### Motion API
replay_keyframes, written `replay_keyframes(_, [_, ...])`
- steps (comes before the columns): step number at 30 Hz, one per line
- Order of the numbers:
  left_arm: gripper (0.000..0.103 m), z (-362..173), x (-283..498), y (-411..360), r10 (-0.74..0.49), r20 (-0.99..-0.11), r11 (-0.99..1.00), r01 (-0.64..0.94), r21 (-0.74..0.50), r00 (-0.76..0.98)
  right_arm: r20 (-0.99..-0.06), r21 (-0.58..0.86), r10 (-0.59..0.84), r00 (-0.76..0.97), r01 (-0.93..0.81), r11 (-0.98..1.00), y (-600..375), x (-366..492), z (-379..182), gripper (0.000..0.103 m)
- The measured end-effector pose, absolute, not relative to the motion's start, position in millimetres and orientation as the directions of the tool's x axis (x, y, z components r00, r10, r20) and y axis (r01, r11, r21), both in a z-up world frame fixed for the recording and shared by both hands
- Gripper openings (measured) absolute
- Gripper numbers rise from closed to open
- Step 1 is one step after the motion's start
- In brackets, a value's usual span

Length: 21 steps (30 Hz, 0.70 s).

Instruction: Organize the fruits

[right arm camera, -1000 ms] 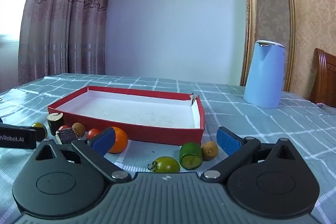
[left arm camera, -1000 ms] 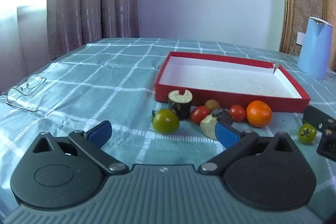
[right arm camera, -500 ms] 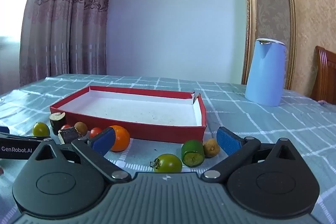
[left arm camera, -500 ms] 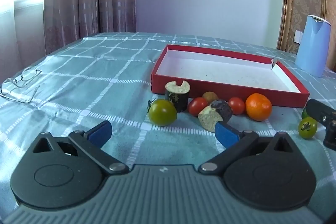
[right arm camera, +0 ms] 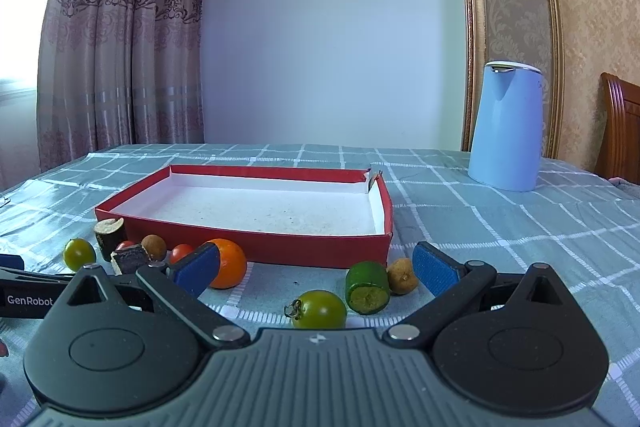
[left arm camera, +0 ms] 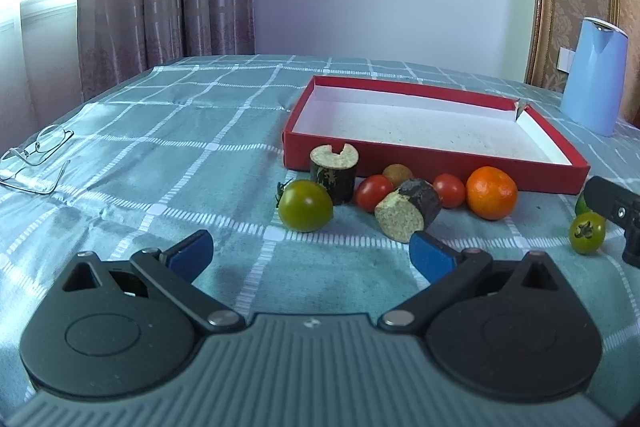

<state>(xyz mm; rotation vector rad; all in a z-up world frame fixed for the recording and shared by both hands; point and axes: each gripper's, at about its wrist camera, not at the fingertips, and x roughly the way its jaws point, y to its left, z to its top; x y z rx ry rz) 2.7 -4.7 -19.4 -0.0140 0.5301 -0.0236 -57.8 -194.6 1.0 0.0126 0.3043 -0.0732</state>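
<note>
Nearest in the left wrist view, the left gripper [left arm camera: 310, 255] hangs low over the tablecloth [left arm camera: 168, 147] with its jaws spread wide and nothing between them. Just ahead lies a green tomato [left arm camera: 305, 205], then a cut dark stub lying on its side [left arm camera: 408, 209], an upright notched stub [left arm camera: 333, 173], two red cherry tomatoes [left arm camera: 374, 187], a brown longan [left arm camera: 397, 173] and an orange [left arm camera: 491, 191], all in a row along the near wall of the red box [left arm camera: 436, 175].

The right gripper [right arm camera: 316, 269] is likewise spread and empty, with a second green tomato [right arm camera: 319, 309], a green cut piece [right arm camera: 367, 287] and another longan [right arm camera: 402, 271] lying between its pads.

The step in hand looks like a first pick. The left should centre on the near green tomato and close gently across its widest part; it is round and may roll toward the stubs.

Farther back, the red box holds no fruit, only specks on its white floor. A blue kettle [right arm camera: 506, 127] stands beyond its far right corner; glasses [left arm camera: 36, 157] lie at the table's left edge.
</note>
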Motion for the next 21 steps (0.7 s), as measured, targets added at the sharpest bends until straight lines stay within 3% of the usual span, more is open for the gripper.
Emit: replay_keyframes(21, [0.103,-21,2,-9,-0.009,-0.5,1.0,0.017,0.012,0.866,-0.284,0.099,-0.03,0.958,0.061,0.993,-211,-60,-2,0.103])
